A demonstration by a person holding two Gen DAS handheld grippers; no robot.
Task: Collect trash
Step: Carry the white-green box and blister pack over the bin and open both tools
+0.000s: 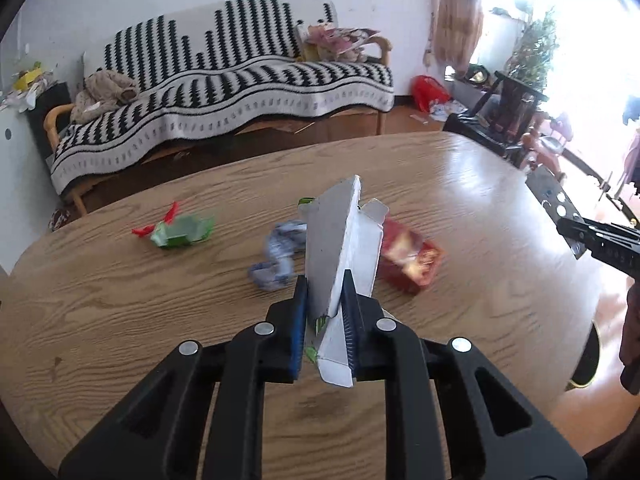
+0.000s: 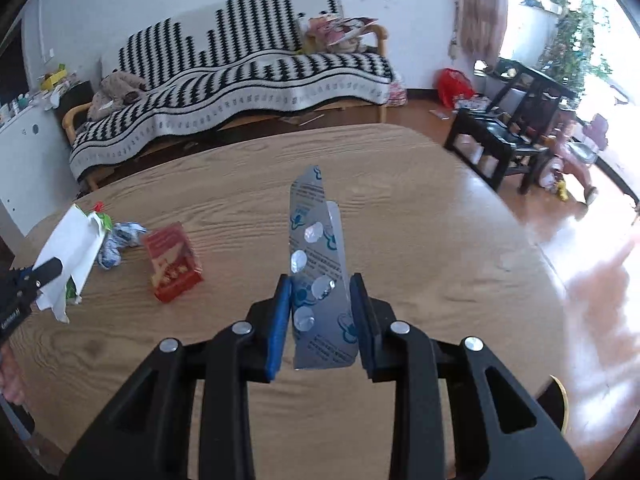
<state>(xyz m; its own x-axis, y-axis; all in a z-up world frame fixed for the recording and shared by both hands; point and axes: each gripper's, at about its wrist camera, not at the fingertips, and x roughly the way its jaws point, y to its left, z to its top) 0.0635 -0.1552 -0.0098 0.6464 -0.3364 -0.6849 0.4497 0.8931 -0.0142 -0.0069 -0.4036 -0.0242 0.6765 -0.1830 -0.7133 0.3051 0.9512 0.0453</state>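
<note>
Left gripper (image 1: 325, 280) is clamped on a flattened white carton (image 1: 340, 240), right gripper (image 2: 322, 284) pinches a silver blister pack (image 2: 316, 264); 3 scraps sit on the counter (image 1: 120, 320).

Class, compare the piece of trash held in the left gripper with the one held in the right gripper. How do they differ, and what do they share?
The flattened carton in the left gripper is white and grey card with folded flaps; the blister pack in the right gripper is a silvery foil strip with blue print and pill pockets. The carton is broader, the blister pack narrow. Both stand upright, clamped between fingers above the wooden table.
</note>
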